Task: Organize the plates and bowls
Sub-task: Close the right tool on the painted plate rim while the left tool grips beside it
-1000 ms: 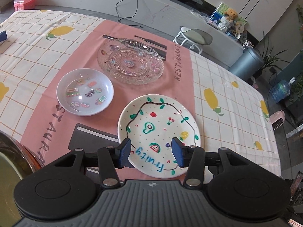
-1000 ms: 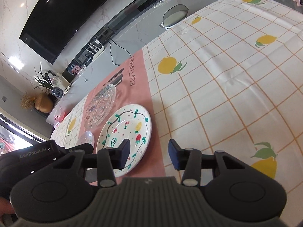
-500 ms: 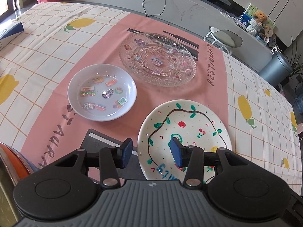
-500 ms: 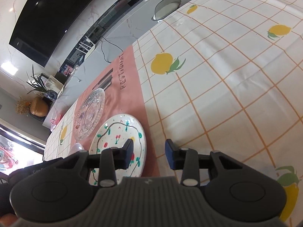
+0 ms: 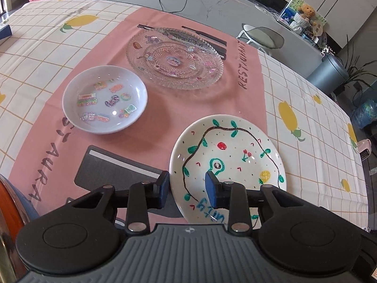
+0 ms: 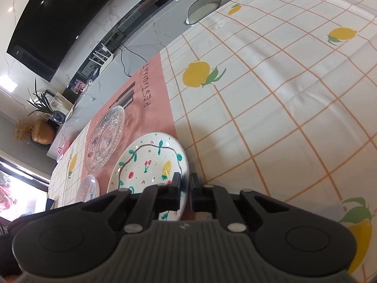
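Note:
A white plate painted with fruit (image 5: 235, 151) (image 6: 146, 162) lies at the near right of the pink mat (image 5: 165, 122). My left gripper (image 5: 187, 188) straddles its near-left rim. Its jaws are closing, with the rim between them and the pads still apart from it. My right gripper (image 6: 185, 186) is shut on the plate's right rim. A small white bowl with stickers (image 5: 104, 99) (image 6: 86, 188) sits to the left. A clear glass plate (image 5: 174, 59) (image 6: 104, 139) lies farther back.
The table wears a lemon-print checked cloth (image 6: 271, 118). An orange and metal object (image 5: 9, 207) stands at the near left. A dark blue box (image 5: 4, 31) lies at the left edge. A grey stool (image 5: 261, 39) stands beyond the far edge.
The left gripper has shifted from over the plate's middle to its left rim, and its jaws have narrowed. The right jaws have closed onto the plate's right rim.

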A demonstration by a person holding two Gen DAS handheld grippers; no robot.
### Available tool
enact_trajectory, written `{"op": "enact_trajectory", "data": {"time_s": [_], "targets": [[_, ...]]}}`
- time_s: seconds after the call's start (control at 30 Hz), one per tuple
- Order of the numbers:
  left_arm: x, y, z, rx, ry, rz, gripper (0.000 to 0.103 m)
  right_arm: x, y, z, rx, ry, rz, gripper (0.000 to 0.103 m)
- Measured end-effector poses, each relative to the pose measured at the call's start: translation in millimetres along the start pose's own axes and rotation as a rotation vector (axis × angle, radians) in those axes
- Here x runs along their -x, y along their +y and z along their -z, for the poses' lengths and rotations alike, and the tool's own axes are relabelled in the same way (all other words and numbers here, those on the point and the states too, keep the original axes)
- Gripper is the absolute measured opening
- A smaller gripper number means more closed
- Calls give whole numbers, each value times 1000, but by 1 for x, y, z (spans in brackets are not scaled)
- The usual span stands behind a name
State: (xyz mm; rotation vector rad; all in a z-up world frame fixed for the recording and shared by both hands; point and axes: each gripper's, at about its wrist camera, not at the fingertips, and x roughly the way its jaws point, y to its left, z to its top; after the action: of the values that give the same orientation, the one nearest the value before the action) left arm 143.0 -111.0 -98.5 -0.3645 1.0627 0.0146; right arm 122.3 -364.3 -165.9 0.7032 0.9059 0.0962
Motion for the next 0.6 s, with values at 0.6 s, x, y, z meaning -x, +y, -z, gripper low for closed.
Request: {"op": "enact_trajectory", "data": {"time_s": [0.6], "targets": [[-6,2,7,48,-130,64,32,3,-24,-23,-15,-17,-48,21]]}}
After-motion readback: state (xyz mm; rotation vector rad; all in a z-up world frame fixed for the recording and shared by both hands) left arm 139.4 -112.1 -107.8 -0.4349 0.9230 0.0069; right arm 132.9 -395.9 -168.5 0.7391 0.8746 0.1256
